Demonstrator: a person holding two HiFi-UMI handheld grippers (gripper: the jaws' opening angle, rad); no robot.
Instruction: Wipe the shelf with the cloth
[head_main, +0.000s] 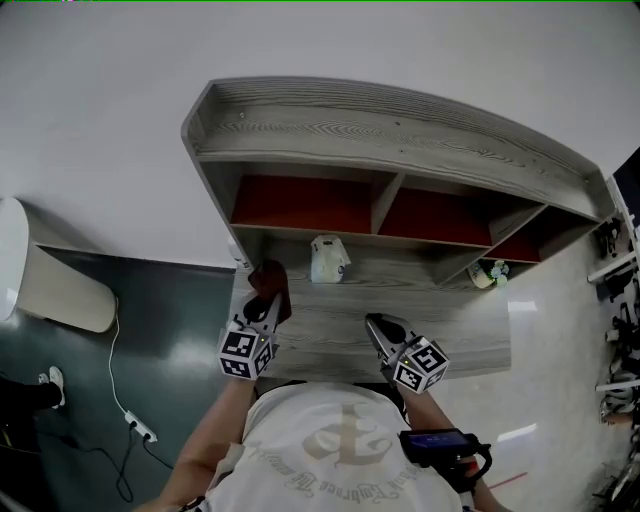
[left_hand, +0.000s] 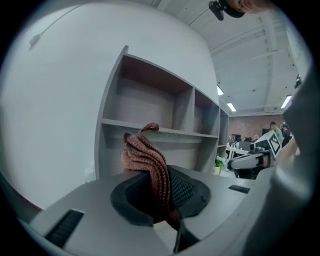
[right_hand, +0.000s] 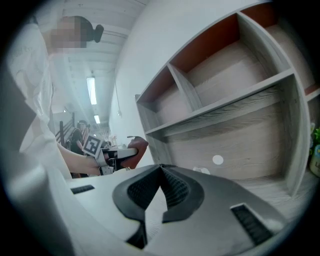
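Shelf (head_main: 400, 130), head view: grey wood-grain boards, red back panels, curved top edge across upper centre. Bare lower board at frame centre. Left gripper (head_main: 268, 305) at lower left, cloth (head_main: 270, 282) just beside the shelf's left wall.
Left gripper view: jaws pinching the ribbed brown knit cloth, bunched upright.
Right gripper view: right gripper (right_hand: 161, 170) pressed together, empty.

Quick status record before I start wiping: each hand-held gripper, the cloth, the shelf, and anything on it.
left hand-held gripper: shut on cloth
right hand-held gripper: shut, empty
cloth: brown knit, near lower board's left end; contact unclear
shelf: grey wood, red back panels
on shelf: white object, centre; small green object, right
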